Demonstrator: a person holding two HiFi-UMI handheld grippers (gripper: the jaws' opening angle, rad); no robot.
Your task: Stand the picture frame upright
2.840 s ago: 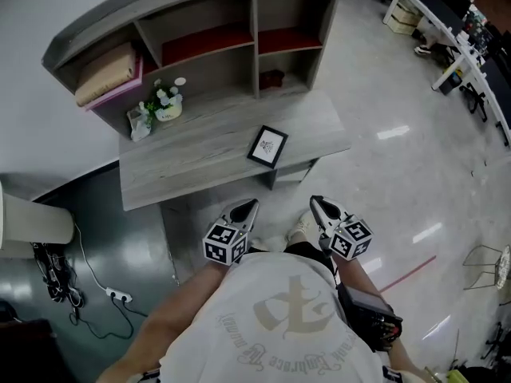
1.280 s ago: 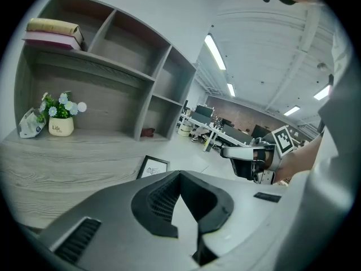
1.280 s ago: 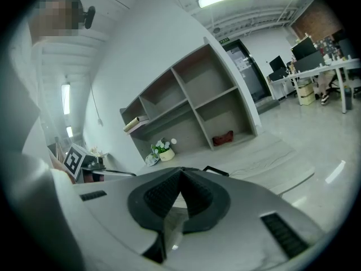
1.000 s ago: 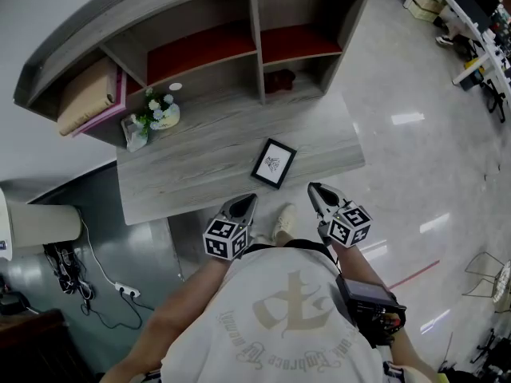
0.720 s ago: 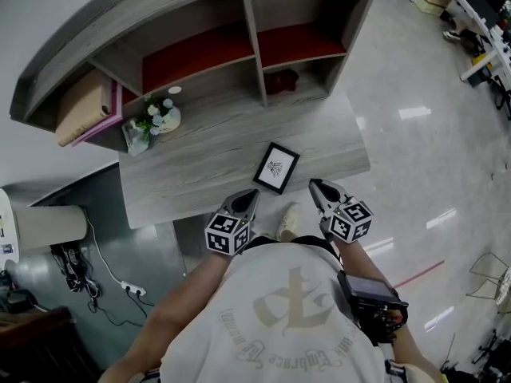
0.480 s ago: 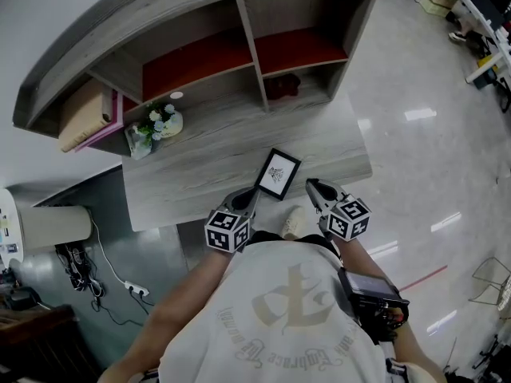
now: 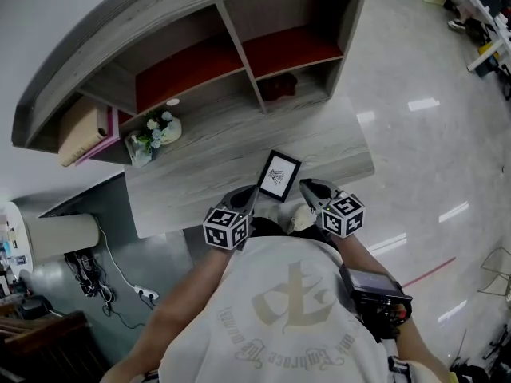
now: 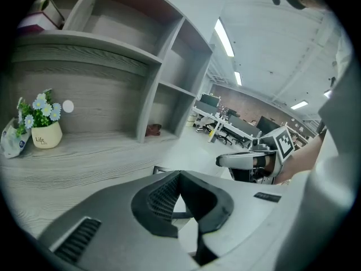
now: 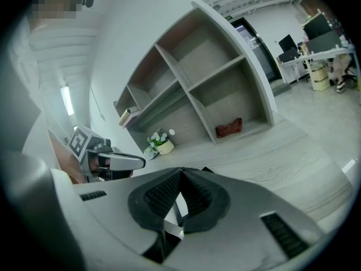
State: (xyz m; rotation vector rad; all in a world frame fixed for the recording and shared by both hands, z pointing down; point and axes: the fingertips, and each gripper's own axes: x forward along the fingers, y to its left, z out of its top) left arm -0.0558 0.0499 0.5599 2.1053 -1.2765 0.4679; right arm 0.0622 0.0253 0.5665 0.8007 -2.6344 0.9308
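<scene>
As frame (image 7: 279, 175) lies flat, left tool (image 7: 248, 197) nearer; right tool (image 7: 306, 187) likewise.

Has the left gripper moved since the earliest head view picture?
Yes. The left gripper came forward: earlier short of the desk's front edge, its tip now reaches that edge, beside the lying picture frame.

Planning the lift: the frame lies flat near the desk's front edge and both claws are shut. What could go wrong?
The picture frame lies flat close to the front edge of the desk, so a nudge from the shut left claw or right claw might slide it off. Lying flat, it offers little edge to grip; a claw could skid across its face.
</scene>
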